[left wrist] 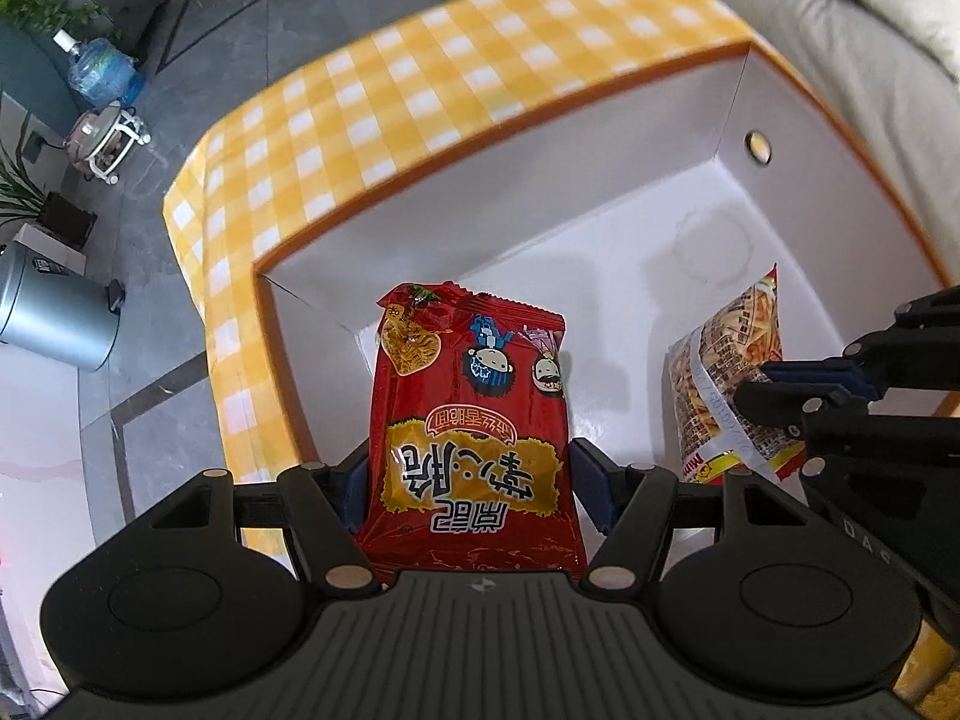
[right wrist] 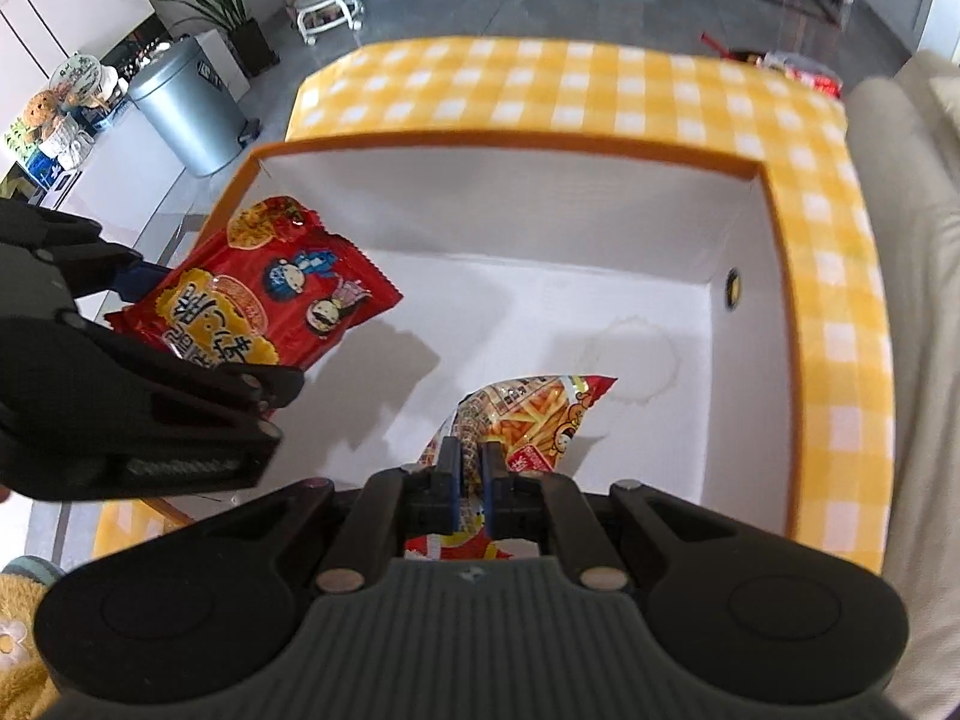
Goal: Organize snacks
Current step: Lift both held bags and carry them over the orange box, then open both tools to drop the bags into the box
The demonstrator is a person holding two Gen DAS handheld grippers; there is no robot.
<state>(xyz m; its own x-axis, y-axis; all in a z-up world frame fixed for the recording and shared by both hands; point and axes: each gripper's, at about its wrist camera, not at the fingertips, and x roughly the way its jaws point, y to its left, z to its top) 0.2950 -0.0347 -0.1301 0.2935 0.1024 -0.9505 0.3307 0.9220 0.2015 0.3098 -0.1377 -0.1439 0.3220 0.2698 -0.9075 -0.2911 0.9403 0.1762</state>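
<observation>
— Is there room in the box (right wrist: 774,276) for you?

— Yes. Its white floor is bare in the middle and at the far side, so you can go down there.

— What is in your way?

— The red packet (left wrist: 474,420) hangs by the left wall. The fries packet (right wrist: 534,414) hangs near the right wall. The orange rim goes all around.

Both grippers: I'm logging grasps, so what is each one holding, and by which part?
The left gripper holds the red snack packet across its lower side edges. The right gripper pinches the fries packet at its bottom edge.
</observation>
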